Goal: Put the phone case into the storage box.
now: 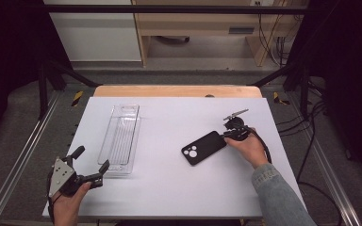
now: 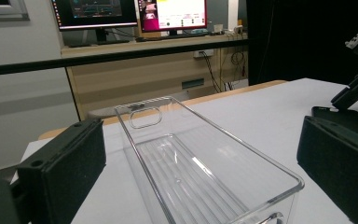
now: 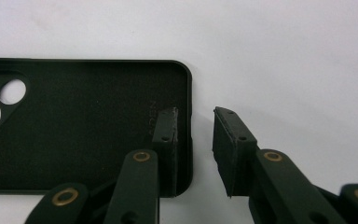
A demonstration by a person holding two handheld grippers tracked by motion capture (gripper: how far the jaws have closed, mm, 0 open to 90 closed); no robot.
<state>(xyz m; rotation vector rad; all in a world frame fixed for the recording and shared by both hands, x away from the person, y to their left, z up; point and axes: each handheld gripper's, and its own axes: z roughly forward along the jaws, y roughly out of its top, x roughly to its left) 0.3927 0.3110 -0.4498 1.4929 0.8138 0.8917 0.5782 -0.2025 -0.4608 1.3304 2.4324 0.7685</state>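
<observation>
One white rectangular table (image 1: 169, 188). One clear plastic oblong bin (image 1: 120, 139) with ribbed floor and a handle slot at its far end, left of centre; its near end is cut off in the left gripper view. One black soft phone case (image 1: 203, 147), inside face up with camera cut-outs, lying flat right of centre; cut off at the left edge in the right gripper view. Two black two-jaw grippers. Left gripper (image 1: 90, 168) at the near left corner, jaws spread wide, nothing between them, just short of the bin. Right gripper (image 3: 195, 149) straddles the case's end edge, one jaw inside, one outside; a gap shows, not clamped. Embossed lettering on the case is unreadable.
</observation>
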